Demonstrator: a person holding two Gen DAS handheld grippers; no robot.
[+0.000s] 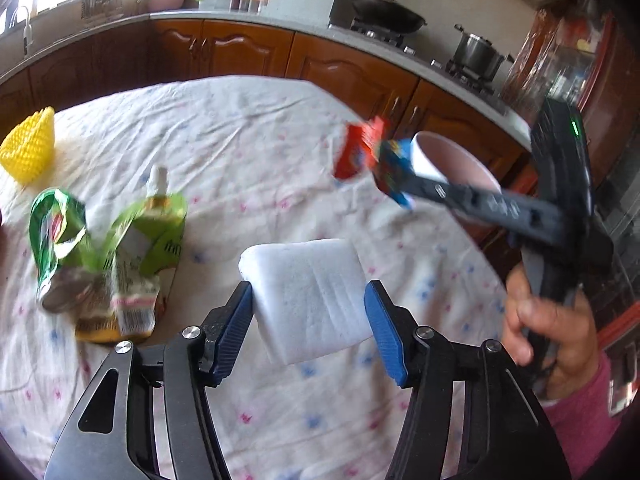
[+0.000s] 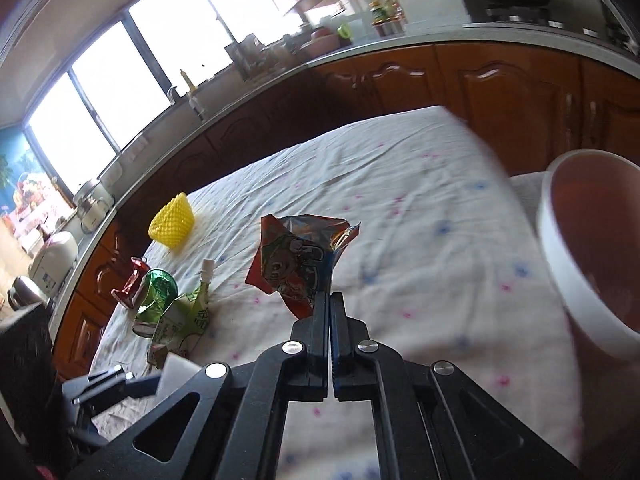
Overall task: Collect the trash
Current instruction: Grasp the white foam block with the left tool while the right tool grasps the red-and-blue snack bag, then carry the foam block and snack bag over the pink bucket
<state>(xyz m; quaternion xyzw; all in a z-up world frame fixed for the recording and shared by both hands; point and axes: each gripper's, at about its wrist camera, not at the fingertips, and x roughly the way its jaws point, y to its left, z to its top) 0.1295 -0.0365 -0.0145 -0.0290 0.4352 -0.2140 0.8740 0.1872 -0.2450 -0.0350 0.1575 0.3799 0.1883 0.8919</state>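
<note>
right tool (image 2: 330,300): fingers pressed together, clamped on a snack wrapper (image 2: 298,258), held in the air above the tabletop (image 2: 400,208), near the white bin (image 2: 560,264).
left tool (image 1: 310,320): fingers apart, a white foam block (image 1: 306,296) sits between them; the left pad touches it, right-side contact is unclear.
wrapper handling: thin, crinkly and very light; likely slick, so pinch a flat edge.
foam handling: soft and light; squeeze across the middle, gently.
left on tabletop: green pouch (image 1: 158,232), crushed can (image 1: 56,248), yellow foam net (image 1: 30,152), well apart from the bin.
</note>
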